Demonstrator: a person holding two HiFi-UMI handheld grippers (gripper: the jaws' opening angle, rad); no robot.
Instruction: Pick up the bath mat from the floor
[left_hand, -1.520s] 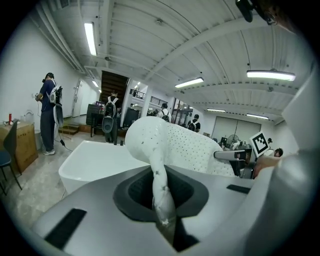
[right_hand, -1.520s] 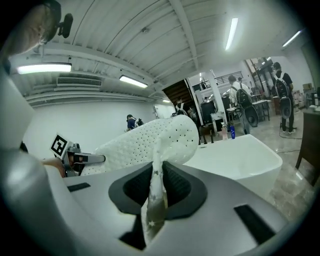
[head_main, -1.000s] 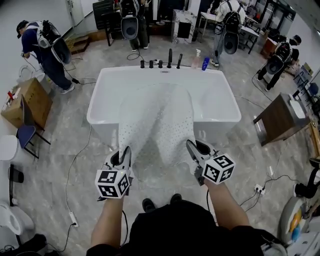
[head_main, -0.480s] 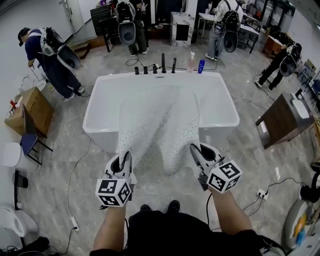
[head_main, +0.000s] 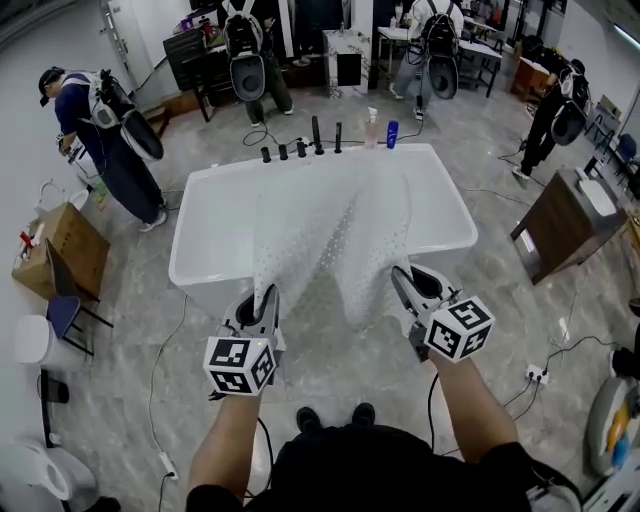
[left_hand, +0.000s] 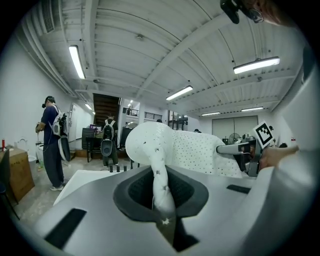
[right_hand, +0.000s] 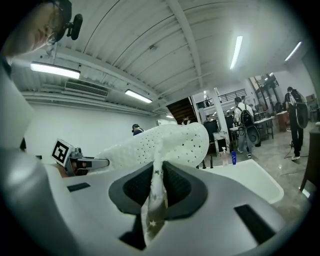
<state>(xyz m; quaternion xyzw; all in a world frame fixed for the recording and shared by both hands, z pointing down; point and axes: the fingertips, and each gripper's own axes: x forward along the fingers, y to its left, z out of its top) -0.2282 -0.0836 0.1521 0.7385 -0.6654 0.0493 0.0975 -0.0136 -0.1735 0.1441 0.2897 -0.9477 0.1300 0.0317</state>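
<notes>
While both tongs stand nearly closed, each pinches a fold of the white perforated bath mat (head_main: 330, 245); left gripper (head_main: 263, 303) holds the near left corner, right gripper (head_main: 404, 284) the near right corner; each gripper view shows the fold squeezed thin between dark pads, its tail hanging below them. The mat hangs spread between the two tongs, sagging in the middle, clear of the floor (head_main: 330, 365) at the near edge. Head view: fingertips of both tongs are covered by the mat's bunched corners; only housings and marker cubes show plainly. The mat overlaps the white bathtub (head_main: 200, 250) and hides most of its near wall and basin; whether the far end rests on the tub or hangs free in front of it, cannot tell. Far rim carries dark tap fittings (head_main: 300, 150) and two bottles (head_main: 380, 130); labels too small to read. Shoes (head_main: 330, 416) show only as toes below the mat; the torso cuts off the rest. Left gripper view: mat bulges up and blocks the tub behind; right gripper view likewise; the mat's far edge is visible in neither.
</notes>
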